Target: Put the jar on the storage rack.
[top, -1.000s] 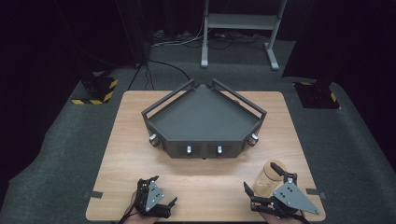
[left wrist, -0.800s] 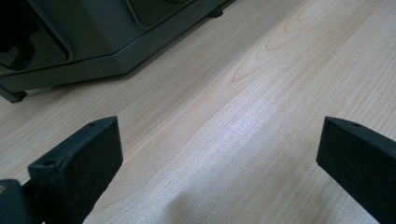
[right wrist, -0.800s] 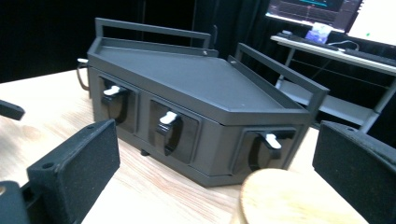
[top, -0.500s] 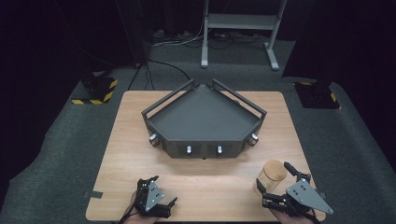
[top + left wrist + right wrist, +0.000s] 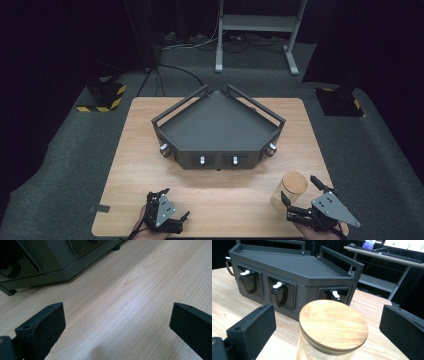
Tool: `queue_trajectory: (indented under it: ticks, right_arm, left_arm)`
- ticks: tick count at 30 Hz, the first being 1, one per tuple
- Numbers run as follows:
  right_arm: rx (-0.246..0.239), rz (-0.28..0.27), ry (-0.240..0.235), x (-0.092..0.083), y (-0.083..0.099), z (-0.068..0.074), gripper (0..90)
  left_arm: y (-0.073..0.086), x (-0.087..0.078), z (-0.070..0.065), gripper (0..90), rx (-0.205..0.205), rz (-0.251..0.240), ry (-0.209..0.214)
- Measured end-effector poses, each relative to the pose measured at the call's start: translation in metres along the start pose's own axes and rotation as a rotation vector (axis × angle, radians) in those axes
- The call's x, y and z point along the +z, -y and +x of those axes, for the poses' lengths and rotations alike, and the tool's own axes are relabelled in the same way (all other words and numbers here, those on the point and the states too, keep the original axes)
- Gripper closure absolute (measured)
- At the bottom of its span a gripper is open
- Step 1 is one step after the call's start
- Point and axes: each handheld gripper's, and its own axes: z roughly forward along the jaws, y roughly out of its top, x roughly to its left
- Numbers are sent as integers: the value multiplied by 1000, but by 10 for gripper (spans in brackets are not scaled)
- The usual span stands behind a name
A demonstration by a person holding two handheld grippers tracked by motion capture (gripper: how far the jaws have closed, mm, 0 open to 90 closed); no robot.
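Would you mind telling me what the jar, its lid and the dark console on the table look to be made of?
The jar looks like clear glass: see-through, with glints. Its lid looks like unvarnished light wood or bamboo, with streaky grain. The console reads as matte dark-grey painted metal or plastic; I cannot tell which. The table shows pale wood grain, possibly laminate.
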Motion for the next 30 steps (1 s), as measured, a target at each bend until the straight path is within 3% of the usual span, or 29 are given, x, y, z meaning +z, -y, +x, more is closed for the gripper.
queue_trajectory:
  ticks: [18, 30]
  right_arm:
    - [36, 40, -1, 8, 18, 0, 2]
    - [50, 50, 4, 14, 40, 4, 2]
  left_arm:
    - [0, -1, -1, 8, 9, -11, -4]
    - [1, -2, 0, 8, -2, -17, -3]
